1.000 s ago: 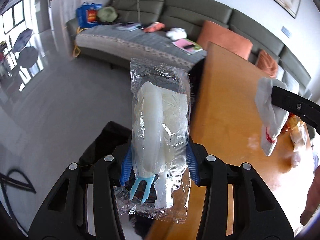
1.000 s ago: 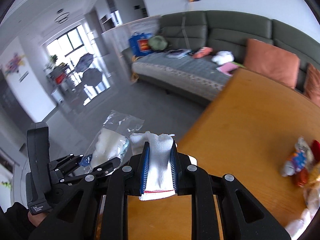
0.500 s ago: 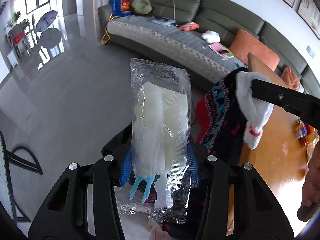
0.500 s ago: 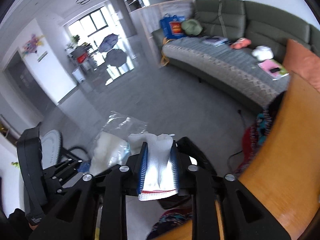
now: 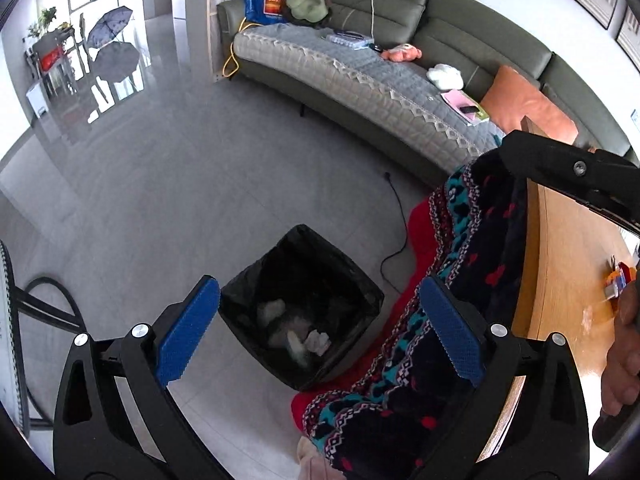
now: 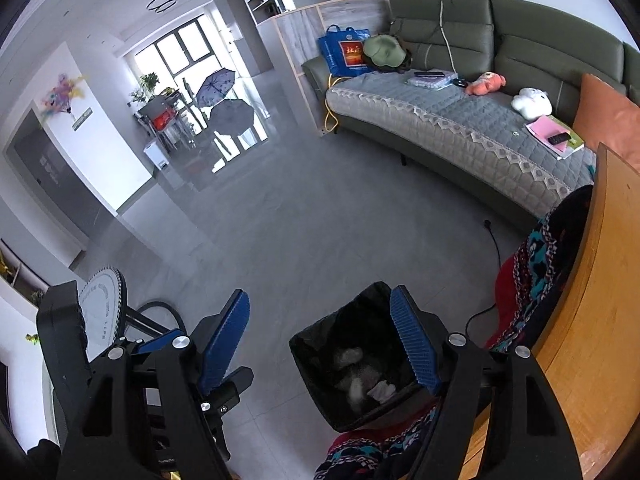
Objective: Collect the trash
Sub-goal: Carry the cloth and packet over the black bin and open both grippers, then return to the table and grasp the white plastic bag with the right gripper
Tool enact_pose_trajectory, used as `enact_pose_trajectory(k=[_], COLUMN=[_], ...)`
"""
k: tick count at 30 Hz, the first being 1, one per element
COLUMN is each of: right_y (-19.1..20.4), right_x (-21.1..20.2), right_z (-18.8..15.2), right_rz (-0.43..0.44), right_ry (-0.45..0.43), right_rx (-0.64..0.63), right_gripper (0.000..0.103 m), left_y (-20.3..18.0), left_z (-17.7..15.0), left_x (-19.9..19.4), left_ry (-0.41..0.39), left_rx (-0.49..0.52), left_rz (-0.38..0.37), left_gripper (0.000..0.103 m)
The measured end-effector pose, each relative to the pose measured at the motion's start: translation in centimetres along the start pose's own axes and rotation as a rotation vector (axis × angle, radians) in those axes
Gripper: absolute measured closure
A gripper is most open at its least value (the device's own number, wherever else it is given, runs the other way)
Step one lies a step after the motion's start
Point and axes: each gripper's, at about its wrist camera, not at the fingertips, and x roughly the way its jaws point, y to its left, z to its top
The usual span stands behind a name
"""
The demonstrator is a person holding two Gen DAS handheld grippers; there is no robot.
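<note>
A black-lined trash bin [image 5: 300, 304] stands on the grey floor beside the wooden table; pale wrappers and a crumpled white piece [image 5: 318, 340] lie in its bottom. My left gripper [image 5: 320, 320] hangs above the bin, its jaws opening wide with nothing between the blue pads. In the right wrist view the same bin [image 6: 356, 356] sits below my right gripper [image 6: 328, 340], whose jaws are also opening and hold nothing. The right gripper's black arm [image 5: 572, 176] crosses the upper right of the left wrist view, with a hand [image 5: 624, 352] at the right edge.
A patterned dark and red blanket [image 5: 460, 280] hangs off the wooden table's edge [image 5: 560, 264] right beside the bin. A black cable [image 5: 400, 220] runs on the floor behind it. A green sofa [image 5: 400, 64] with cushions lies beyond. A fan stand [image 6: 104, 312] stands at left.
Both grippers swung from over the table to above the bin. The left let go of the clear plastic packet and the right let go of the white cloth; both now stand open and empty.
</note>
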Motion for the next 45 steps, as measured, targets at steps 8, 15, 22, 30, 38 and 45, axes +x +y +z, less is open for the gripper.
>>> enact_pose_trajectory(k=[8,15,22,30,38,45], right_y=[-2.5,-6.0,-11.1,-17.5,-22.9,-26.2], right_x=[-3.2,-7.3,-12.9,-18.9,-24.0,-26.3], right_z=[-1.0,-2.4,-5.2,-9.8,-15.6,-20.6], right_rz=[-0.031,-0.099,-0.202,-0.332,-0.434,-0.529], right_ry=[-0.044,-0.093,-0.154,-0.204,-0.231,-0.202], right_rx=[0.050,0.110,0.209,0.341,0.480,0.544], right_gripper=[0.029,0.029,0.029,0.029,0.029,0.029], left_y=[-2.4,-6.7,-13.9,-22.4,-29.5,-33.4], left_z=[0.5,0.8,0.4,-1.0,-3.1,-5.1], left_x=[-0.7,-0.9,-1.3,-1.3,-1.7,-1.7], left_ry=[-0.016,-0.021,-0.017,0.009,0.043,0.077], left_rx=[0.036,0.088,0.215,0.379,0.529,0.609], left_rz=[-0.029,-0.087,-0.174,-0.275,-0.350,-0.382], left_gripper=[0.006,0.006,0.006,0.006,0.006,0.006])
